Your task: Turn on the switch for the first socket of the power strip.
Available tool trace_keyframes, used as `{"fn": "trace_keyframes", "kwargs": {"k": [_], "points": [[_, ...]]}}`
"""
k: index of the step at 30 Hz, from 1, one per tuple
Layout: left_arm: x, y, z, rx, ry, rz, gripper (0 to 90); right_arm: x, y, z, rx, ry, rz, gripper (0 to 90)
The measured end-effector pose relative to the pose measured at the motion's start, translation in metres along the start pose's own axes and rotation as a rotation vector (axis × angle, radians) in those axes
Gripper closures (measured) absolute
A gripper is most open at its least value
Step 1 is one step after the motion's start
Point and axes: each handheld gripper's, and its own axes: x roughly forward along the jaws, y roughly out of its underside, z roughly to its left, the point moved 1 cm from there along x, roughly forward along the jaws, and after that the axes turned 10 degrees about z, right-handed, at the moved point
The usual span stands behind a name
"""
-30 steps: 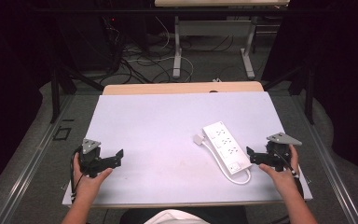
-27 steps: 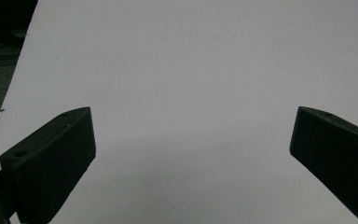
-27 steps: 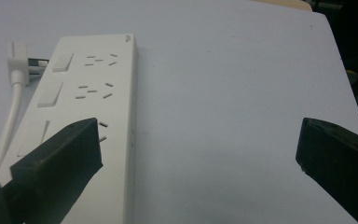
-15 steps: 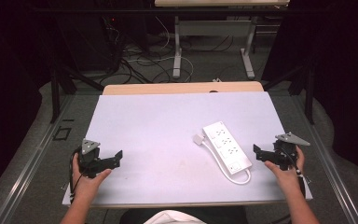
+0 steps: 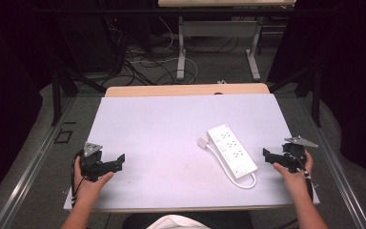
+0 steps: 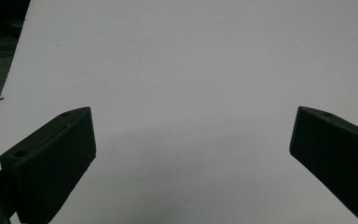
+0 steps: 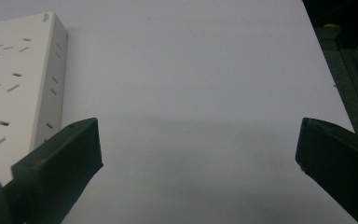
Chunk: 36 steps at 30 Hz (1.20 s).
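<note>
A white power strip [image 5: 231, 150] lies diagonally on the white table [image 5: 171, 124], right of centre, its short cable and plug [image 5: 203, 142] curled beside it. In the right gripper view the power strip [image 7: 14, 84] shows at the left, its slots facing up. My right gripper [image 5: 267, 155] is held near the table's right edge, just right of the strip, open with nothing between its jaws [image 7: 196, 149]. My left gripper [image 5: 119, 161] rests near the front left corner, also open over bare table [image 6: 191, 140].
A wooden board edge [image 5: 186, 89] runs along the table's back. Beyond it are desk legs [image 5: 181, 52] and tangled cables [image 5: 138, 62] on the floor. Metal rails [image 5: 33, 162] flank both sides of the table.
My right gripper has drawn back to the right, away from the power strip's near end. The left gripper has stayed where it was.
</note>
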Motion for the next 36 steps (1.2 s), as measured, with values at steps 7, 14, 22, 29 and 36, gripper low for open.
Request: {"fn": "trace_keyframes", "kwargs": {"k": [7, 14, 22, 29, 36], "points": [[0.0015, 0.0002, 0.0012, -0.004, -0.002, 0.006, 0.2, 0.0034, 0.0020, -0.0064, 0.039, 0.000, 0.023, 0.5], [0.0020, 0.0003, 0.0018, -0.010, -0.003, 0.005, 0.2, 0.0036, 0.0025, -0.0064, 0.055, 0.006, 0.029, 0.8], [0.0026, 0.0000, 0.0021, -0.006, -0.002, 0.010, 0.2, 0.0051, 0.0028, -0.0073, 0.041, 0.008, 0.027, 0.8], [0.0031, -0.0002, 0.0025, -0.003, -0.003, 0.016, 0.2, 0.0058, 0.0031, -0.0073, 0.040, 0.011, 0.033, 1.1], [0.0028, -0.0001, 0.0025, -0.013, -0.002, 0.012, 0.2, 0.0059, 0.0036, -0.0073, 0.051, 0.020, 0.037, 1.7]]}}
